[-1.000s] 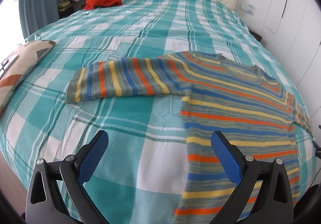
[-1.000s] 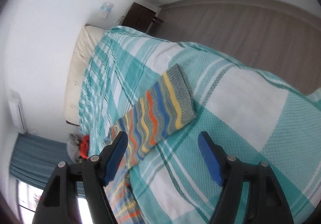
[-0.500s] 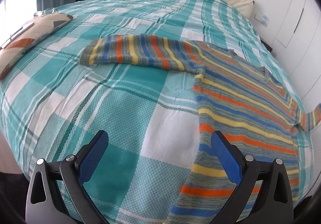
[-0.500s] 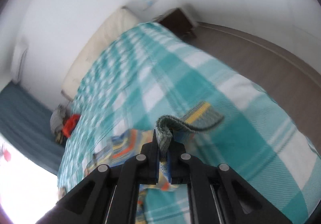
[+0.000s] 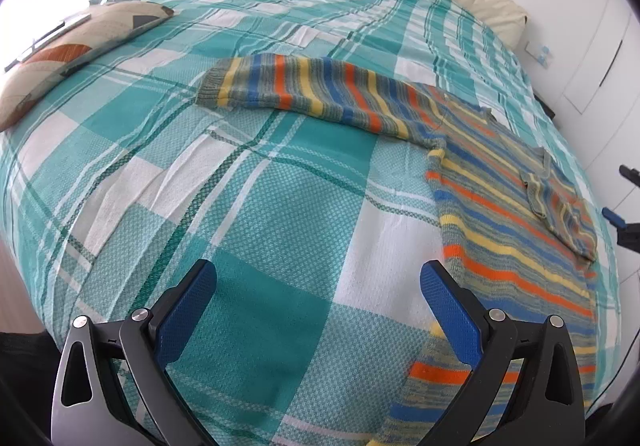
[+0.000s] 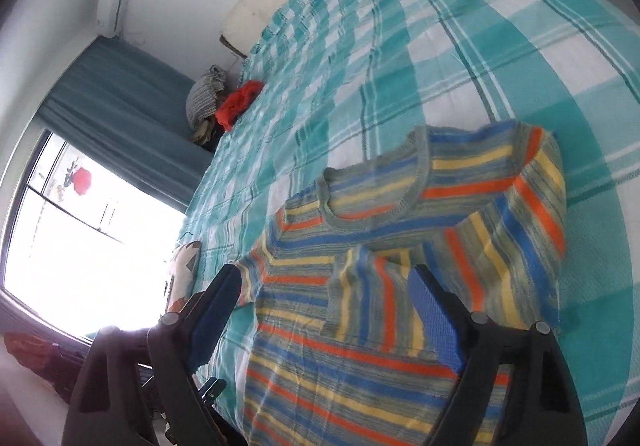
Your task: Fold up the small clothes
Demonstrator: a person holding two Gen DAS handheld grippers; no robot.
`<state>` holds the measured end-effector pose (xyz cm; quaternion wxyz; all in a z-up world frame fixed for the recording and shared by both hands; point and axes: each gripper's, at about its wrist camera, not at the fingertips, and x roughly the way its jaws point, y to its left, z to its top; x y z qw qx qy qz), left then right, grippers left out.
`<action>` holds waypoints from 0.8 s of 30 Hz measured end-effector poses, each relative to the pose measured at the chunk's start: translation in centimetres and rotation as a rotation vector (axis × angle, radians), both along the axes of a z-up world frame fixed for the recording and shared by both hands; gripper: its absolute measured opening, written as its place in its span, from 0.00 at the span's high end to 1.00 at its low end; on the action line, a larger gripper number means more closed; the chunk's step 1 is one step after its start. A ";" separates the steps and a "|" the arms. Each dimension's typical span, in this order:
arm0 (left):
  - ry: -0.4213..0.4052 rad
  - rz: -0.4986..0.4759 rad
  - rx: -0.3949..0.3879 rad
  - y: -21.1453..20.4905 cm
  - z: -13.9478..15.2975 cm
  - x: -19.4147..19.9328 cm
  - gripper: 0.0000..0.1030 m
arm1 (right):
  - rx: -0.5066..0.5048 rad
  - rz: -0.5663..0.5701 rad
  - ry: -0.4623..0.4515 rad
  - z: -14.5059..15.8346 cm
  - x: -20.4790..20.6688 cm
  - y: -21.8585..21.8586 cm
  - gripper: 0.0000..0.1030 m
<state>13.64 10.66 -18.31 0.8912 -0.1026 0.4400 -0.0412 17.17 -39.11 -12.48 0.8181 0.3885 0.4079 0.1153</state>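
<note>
Directly beneath right hand-held gripper (image 6: 324,302): sweater (image 6: 400,286)

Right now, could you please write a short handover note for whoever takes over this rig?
Left gripper: open, empty, above the bedspread.
Right gripper: open, empty, over the striped sweater.
Sweater lies flat on the bed.
Done: one sleeve folded across the chest.
Left: the other sleeve is spread out sideways; fold it in, then fold the body.

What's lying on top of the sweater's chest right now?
One sleeve is folded across the striped sweater, its cuff end near the open right gripper. The chest beneath it is covered. The other sleeve lies stretched out on the bedspread.
</note>
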 end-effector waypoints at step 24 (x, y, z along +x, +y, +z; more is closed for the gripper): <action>0.015 -0.040 0.046 -1.6 -1.0 0.0 0.01 | -0.613 0.152 0.286 -6.3 9.0 2.2 0.97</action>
